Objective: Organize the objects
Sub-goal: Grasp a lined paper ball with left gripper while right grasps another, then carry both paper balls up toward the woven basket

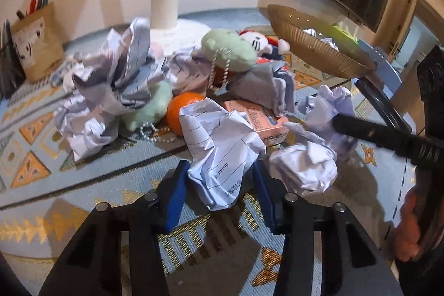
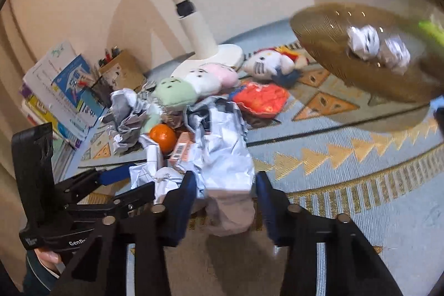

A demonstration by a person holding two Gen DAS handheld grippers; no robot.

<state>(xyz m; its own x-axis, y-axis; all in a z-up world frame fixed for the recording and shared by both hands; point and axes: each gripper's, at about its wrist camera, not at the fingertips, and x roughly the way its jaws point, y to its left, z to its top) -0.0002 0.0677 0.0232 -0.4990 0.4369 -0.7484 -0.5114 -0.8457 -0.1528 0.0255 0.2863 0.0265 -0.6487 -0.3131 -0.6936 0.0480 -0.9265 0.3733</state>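
A heap of crumpled lined paper, plush toys, an orange (image 1: 181, 111) and a pink box (image 1: 255, 119) lies on a patterned cloth. My left gripper (image 1: 219, 179) is shut on a crumpled paper ball (image 1: 222, 154) at the near edge of the heap. My right gripper (image 2: 224, 190) is shut on another crumpled paper wad (image 2: 224, 154); its black fingers (image 1: 360, 126) show in the left wrist view. The left gripper (image 2: 130, 179) shows at lower left of the right wrist view. A gold ribbed basket (image 1: 319, 46) stands raised at the right and holds two paper balls (image 2: 363, 40).
A white lamp base (image 2: 219, 54) stands behind the heap. A green plush (image 1: 230, 49) and a Hello Kitty plush (image 2: 266, 63) lie beside it. A brown pen holder (image 1: 38, 43) and stacked books (image 2: 61, 90) are at the left. An orange packet (image 2: 260, 96) lies mid-table.
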